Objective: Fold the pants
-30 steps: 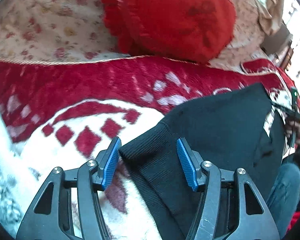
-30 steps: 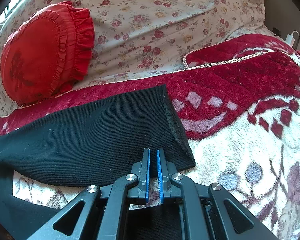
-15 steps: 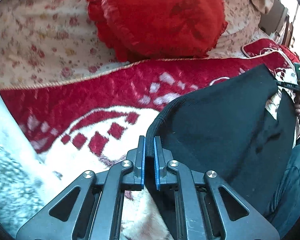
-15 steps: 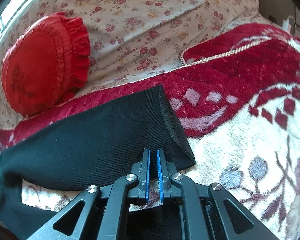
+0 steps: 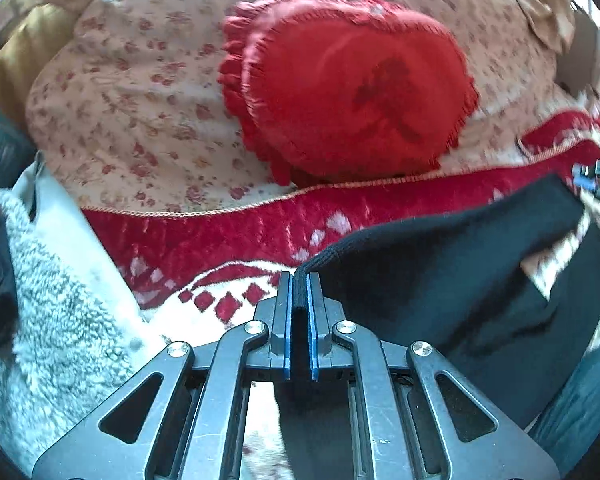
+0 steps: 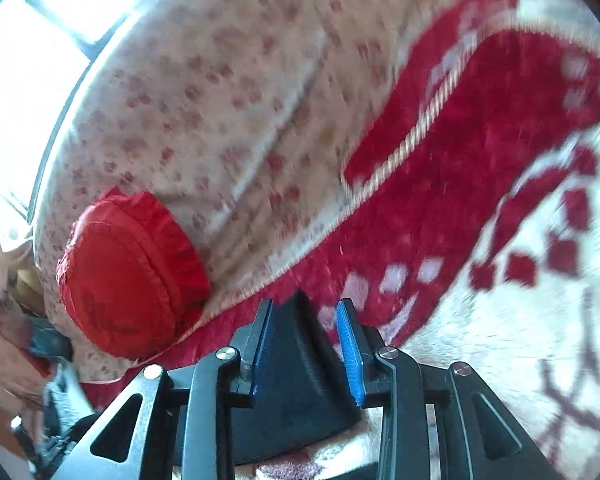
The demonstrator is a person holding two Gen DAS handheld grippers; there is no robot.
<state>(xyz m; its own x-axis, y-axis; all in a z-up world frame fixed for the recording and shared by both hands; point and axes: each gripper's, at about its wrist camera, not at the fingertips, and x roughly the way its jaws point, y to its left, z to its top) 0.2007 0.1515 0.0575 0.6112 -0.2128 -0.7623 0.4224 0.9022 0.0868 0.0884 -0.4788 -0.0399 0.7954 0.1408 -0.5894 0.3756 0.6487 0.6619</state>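
Note:
The black pants (image 5: 452, 280) lie on a red and white patterned blanket (image 5: 220, 240). My left gripper (image 5: 299, 284) is shut on a ribbed edge of the pants and holds it raised. In the right wrist view my right gripper (image 6: 306, 316) is open, and a folded black corner of the pants (image 6: 300, 364) sits between its blue pads. The right gripper's tip also shows at the far right of the left wrist view (image 5: 596, 178), near the pants' far corner.
A red frilled cushion (image 5: 348, 100) rests against a floral bedcover (image 5: 140, 112) behind the blanket; it also shows in the right wrist view (image 6: 128, 276). A grey fleecy cloth (image 5: 52, 320) lies at the left. A jeans-clad leg (image 5: 580, 400) is at the lower right.
My left gripper closed on the pants' edge and lifted it. My right gripper opened from its grip on the pants and the view tilted sharply.

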